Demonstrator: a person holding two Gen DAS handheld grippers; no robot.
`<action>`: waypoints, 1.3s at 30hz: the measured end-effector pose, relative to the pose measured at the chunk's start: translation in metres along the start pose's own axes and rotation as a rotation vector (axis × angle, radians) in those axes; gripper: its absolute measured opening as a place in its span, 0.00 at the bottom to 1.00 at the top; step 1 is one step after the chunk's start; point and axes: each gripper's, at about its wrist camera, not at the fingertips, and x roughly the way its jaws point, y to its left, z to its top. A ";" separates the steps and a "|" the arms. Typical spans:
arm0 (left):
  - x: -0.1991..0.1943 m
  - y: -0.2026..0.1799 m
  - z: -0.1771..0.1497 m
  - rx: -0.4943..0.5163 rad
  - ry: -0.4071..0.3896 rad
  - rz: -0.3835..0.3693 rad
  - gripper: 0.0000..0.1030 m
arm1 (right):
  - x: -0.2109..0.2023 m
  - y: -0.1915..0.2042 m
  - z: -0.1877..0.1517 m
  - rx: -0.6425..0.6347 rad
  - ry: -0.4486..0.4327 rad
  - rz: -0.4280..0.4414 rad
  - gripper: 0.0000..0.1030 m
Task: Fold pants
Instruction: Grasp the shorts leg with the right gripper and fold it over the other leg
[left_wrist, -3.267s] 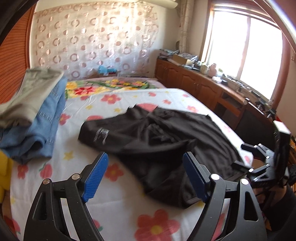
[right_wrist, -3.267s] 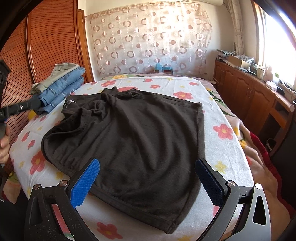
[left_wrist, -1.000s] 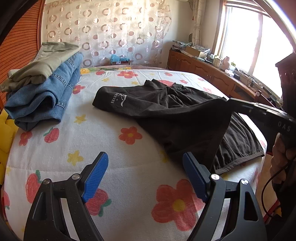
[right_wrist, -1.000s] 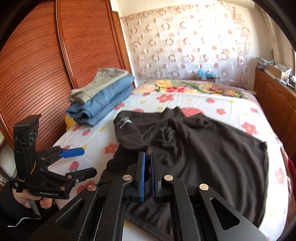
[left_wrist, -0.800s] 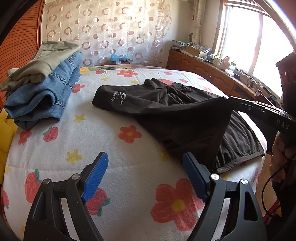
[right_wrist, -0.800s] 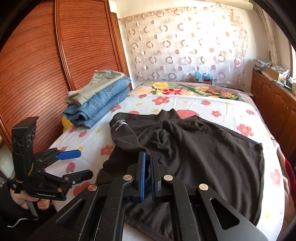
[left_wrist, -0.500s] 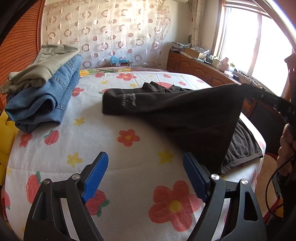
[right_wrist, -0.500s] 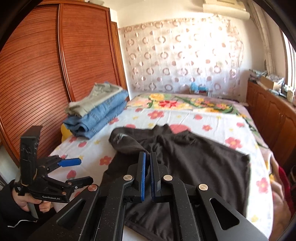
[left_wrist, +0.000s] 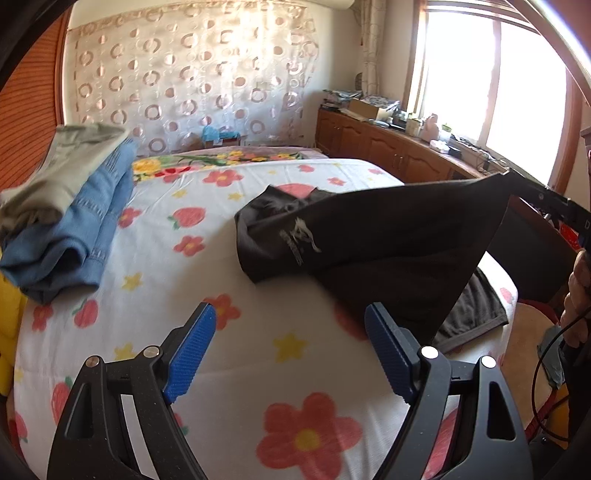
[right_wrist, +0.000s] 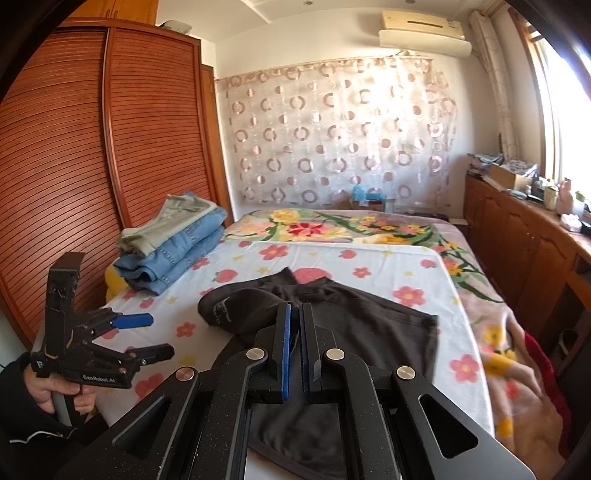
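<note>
the right gripper (right_wrist: 293, 347) is clamped on an edge of the dark pants (right_wrist: 369, 325), lifting it taut off the floral bed (left_wrist: 229, 258). the left gripper (left_wrist: 290, 349) hangs spread wide and empty near the bed's near edge, folded jeans (left_wrist: 74, 229) stacked far left.

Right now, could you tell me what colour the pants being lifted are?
Black pants, pale logo; clearest in the left wrist view.

Left claw (left_wrist: 288, 347) spread wide; right claw (right_wrist: 293, 347) clamped, raised.
</note>
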 end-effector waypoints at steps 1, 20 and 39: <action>0.000 -0.003 0.002 0.006 -0.002 -0.005 0.81 | -0.002 0.000 -0.001 0.000 -0.002 -0.010 0.04; 0.021 -0.056 0.006 0.098 0.033 -0.073 0.81 | -0.019 0.007 -0.027 0.093 0.077 -0.131 0.04; 0.028 -0.060 -0.002 0.093 0.063 -0.069 0.81 | -0.012 -0.002 -0.037 0.165 0.261 -0.119 0.04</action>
